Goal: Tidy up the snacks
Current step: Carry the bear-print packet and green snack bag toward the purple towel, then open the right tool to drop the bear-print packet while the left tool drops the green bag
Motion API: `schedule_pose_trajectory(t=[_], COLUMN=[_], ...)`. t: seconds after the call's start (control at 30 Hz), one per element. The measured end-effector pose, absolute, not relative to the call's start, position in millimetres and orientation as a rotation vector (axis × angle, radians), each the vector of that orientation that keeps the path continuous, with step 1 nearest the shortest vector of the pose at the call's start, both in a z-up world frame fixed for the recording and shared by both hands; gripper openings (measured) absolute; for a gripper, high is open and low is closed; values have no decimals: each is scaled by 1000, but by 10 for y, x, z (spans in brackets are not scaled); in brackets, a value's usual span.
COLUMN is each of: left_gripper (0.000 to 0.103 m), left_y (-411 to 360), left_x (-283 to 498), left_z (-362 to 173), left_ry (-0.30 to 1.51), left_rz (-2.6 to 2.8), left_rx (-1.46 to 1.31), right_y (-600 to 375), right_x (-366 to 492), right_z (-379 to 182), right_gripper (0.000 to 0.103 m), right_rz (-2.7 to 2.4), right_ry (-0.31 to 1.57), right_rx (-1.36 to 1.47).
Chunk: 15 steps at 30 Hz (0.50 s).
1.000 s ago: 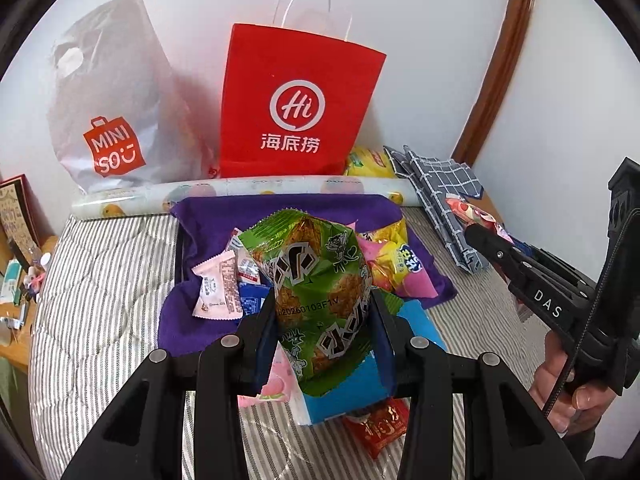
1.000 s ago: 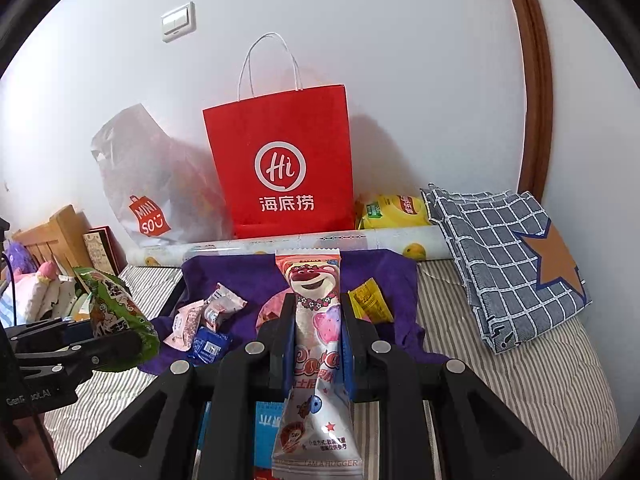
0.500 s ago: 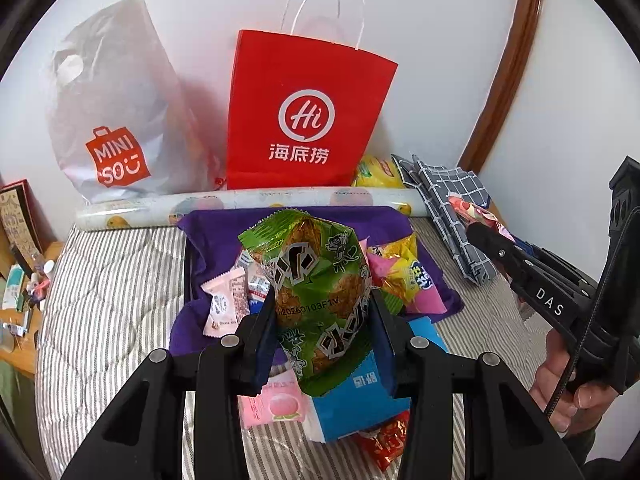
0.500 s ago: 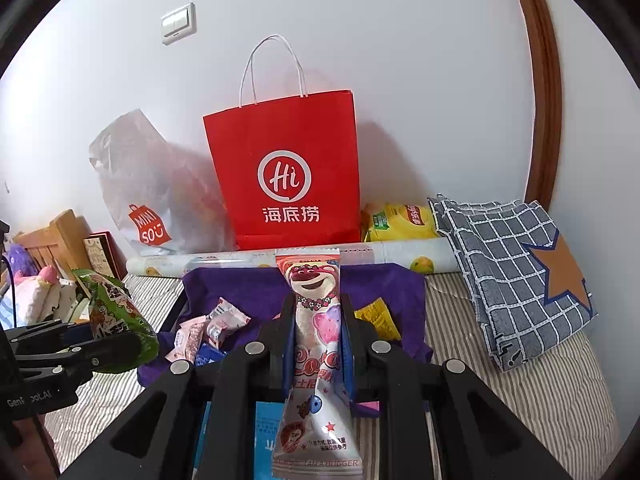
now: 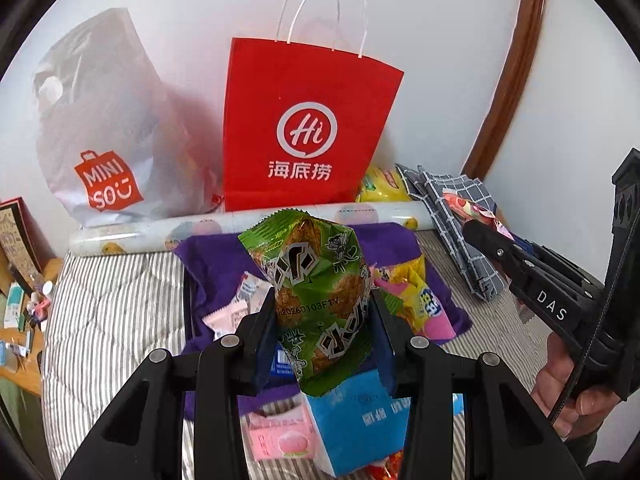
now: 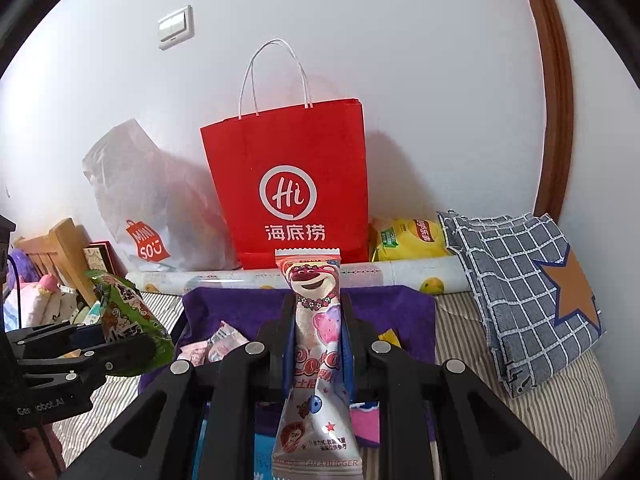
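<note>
My left gripper (image 5: pixel 322 320) is shut on a puffy green snack bag (image 5: pixel 316 280), held upright above the bed. My right gripper (image 6: pixel 318 324) is shut on a long pink bear-print snack packet (image 6: pixel 314 340), which sticks up and hangs below the jaws. Each gripper shows in the other's view: the right gripper (image 5: pixel 472 226) at the right edge with a hand on it, the left gripper (image 6: pixel 132 344) at the lower left. A red paper bag (image 5: pixel 304 132) stands open-topped against the wall. Small snacks (image 5: pixel 420 300) lie on a purple cloth (image 5: pixel 212 260).
A white plastic Miniso bag (image 5: pixel 104 136) leans beside the red bag. A rolled printed sheet (image 5: pixel 152 232) lies along the wall, with a yellow chip bag (image 6: pixel 408 236) and checked cloth (image 6: pixel 520 280) at right. A blue box (image 5: pixel 356 420) and pink packet (image 5: pixel 280 436) sit below.
Both grippers have moved forward toward the red bag and risen slightly, each keeping its snack. The bags at the wall look larger and nearer.
</note>
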<state>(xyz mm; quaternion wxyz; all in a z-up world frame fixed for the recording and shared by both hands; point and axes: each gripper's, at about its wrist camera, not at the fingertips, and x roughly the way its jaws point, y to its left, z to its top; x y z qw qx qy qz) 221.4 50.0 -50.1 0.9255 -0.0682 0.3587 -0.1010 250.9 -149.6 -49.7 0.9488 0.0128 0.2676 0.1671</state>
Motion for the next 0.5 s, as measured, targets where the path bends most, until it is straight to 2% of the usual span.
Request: schedule_pose_trajectory(t=[0.5], left_gripper=[42], left_y=[650], left_x=[2823], left_z=[-574], left_ry=[734], left_rz=[-219], left_rx=[-133], right_y=[-1403], right_x=[2956], right_z=[-624], right_gripper=[18], right_rz=[349], right_ry=[579], right_rx=[69])
